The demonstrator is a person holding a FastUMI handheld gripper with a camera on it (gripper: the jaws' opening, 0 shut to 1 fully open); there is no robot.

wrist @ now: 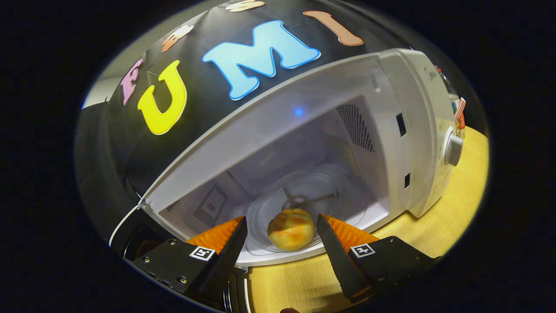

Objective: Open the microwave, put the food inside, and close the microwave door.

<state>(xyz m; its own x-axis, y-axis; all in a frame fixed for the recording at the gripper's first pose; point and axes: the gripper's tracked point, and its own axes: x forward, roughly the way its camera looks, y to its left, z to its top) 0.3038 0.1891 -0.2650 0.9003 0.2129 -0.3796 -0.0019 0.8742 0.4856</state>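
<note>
The white microwave (408,130) stands open on the wooden table (460,191), its cavity facing the gripper (281,226). A golden bread roll (290,229) sits on the glass turntable (312,191) inside, near the front lip. The gripper's fingers (336,256) are spread apart, one at 9 o'clock and one at 3 o'clock of the roll, neither touching it. The control knob (453,149) lies at 2 o'clock from the roll.

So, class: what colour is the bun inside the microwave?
Golden yellow with orange-brown patches; the bun shows best in the gripper view.
</note>
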